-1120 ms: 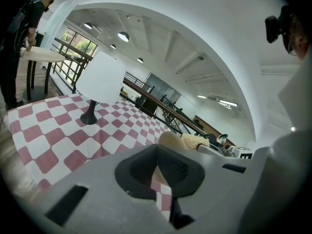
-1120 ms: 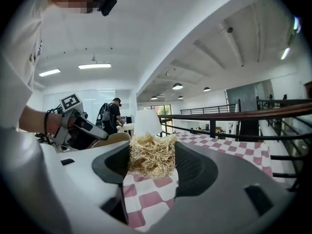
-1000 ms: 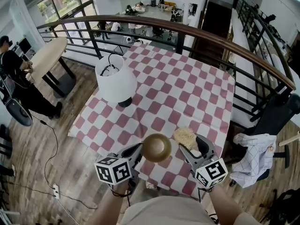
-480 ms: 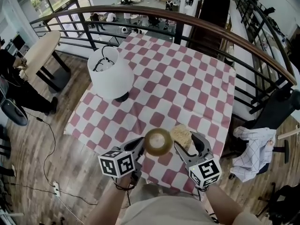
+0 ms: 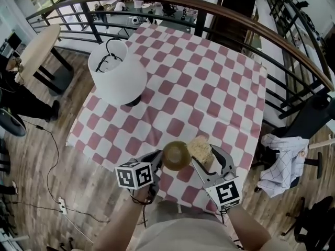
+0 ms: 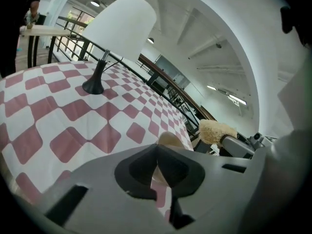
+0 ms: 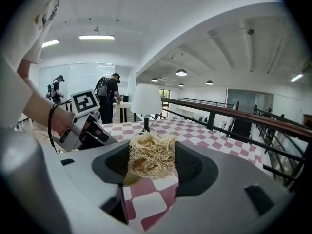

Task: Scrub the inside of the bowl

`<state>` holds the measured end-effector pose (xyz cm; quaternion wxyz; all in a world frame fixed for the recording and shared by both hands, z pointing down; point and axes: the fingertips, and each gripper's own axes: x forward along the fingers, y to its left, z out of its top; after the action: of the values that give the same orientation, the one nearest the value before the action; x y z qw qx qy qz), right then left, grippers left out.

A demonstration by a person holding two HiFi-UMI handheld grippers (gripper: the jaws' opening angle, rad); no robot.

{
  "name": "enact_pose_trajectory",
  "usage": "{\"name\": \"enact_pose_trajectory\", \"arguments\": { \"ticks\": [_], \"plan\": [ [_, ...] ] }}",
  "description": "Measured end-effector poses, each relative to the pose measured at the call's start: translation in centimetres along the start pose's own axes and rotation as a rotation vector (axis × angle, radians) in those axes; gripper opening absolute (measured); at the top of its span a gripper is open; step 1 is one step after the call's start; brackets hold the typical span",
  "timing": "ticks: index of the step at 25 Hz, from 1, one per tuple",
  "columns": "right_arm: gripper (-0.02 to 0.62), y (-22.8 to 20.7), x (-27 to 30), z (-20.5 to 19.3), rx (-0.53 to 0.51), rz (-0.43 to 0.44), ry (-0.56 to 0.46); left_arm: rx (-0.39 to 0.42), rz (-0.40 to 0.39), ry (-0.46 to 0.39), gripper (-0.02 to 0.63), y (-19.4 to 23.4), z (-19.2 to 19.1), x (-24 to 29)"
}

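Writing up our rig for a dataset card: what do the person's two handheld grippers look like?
Both are grey plastic two-jaw tools. The left gripper and right gripper each carry a white cube with black square markers at the hand end. A thin black cord loops round the left wrist.

One golden-brown round bowl [image 5: 176,156] and one tan fibrous scrubbing pad [image 5: 199,147] at the near edge of one table with a red-and-white checked cloth [image 5: 209,82]. Two grey hand-held grippers: left gripper [image 5: 158,160], right gripper [image 5: 205,156]. One white-shaded lamp on a black foot [image 5: 116,75], far left. One pale round wooden table [image 5: 34,48] and one person in black [image 5: 21,95] further left; one checked shirt [image 5: 282,161] right.
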<state>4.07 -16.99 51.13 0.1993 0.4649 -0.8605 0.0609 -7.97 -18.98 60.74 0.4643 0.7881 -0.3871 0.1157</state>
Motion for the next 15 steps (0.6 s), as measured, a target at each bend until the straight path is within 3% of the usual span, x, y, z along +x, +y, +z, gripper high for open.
{"name": "enact_pose_trajectory", "arguments": {
  "ticks": [15],
  "plan": [
    [0.252,0.4,1.2,-2.7,0.109,0.044,0.051,-0.035,0.050,0.094,0.017,4.2,-3.9,3.0]
  ]
}}
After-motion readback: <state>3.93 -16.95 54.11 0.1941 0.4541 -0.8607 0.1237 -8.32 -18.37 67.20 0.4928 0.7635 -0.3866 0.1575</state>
